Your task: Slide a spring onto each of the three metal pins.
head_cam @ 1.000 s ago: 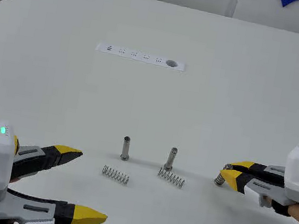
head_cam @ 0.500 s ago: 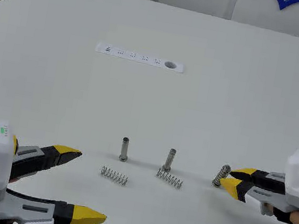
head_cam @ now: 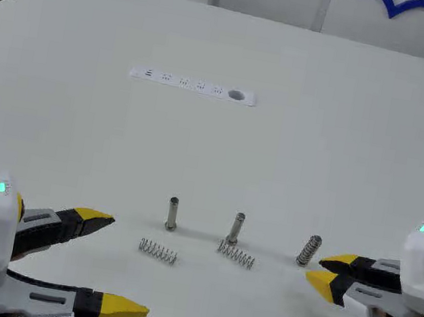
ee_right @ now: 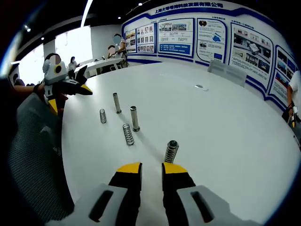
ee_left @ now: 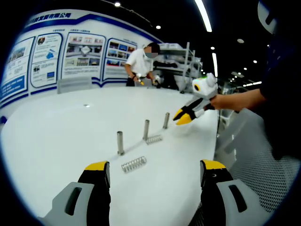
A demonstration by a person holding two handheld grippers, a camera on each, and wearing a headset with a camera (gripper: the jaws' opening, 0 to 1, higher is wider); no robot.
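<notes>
Left tongs (head_cam: 125, 264), yellow-tipped, black and white: lower left of the head view, held level above the white table (head_cam: 327, 104), pointing right. Jaws spread wide, nothing between them.

Right tongs (head_cam: 317, 269), same make: lower right, level, pointing left. Jaws a narrow gap apart, empty, tips just beside the spring-sleeved metal pin (head_cam: 309, 250).

Spring-sleeved metal pin: upright, right of lower centre, coil around its shaft.

Left bare metal pin (head_cam: 173, 213) and middle bare metal pin (head_cam: 236, 228): upright, in a row with it.

First loose coil spring (head_cam: 158, 250): flat, just below the left pin.

Second loose coil spring (head_cam: 236, 253): flat, at the middle pin's foot.
</notes>
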